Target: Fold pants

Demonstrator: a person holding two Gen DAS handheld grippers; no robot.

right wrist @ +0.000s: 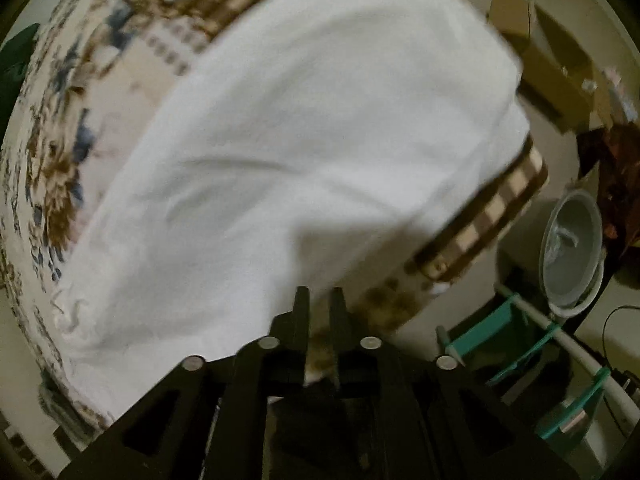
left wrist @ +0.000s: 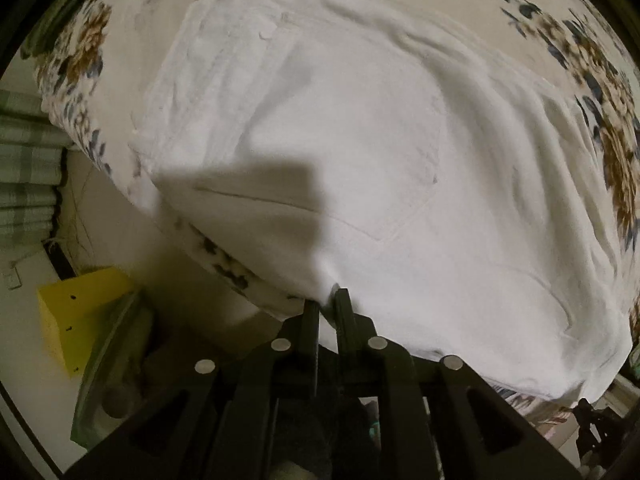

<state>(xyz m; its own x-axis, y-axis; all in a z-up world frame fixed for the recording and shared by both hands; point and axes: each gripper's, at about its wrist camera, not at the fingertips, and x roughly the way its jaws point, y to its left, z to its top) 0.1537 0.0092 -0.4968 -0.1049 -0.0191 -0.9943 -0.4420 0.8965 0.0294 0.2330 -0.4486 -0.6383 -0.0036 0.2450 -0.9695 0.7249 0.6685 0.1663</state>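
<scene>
White pants (left wrist: 360,152) lie spread over a floral bedspread (left wrist: 608,128), filling each wrist view from the fingertips toward 12 o'clock. The left gripper (left wrist: 328,300) has its fingers drawn close, pinching the near hem of the pants. The right gripper (right wrist: 319,298) shows fingers narrowly apart at the cloth's edge; whether they grip it I cannot tell. A yellow box (left wrist: 76,312) sits at 8 o'clock off the bed; a bucket (right wrist: 572,248) stands at 3 o'clock.
</scene>
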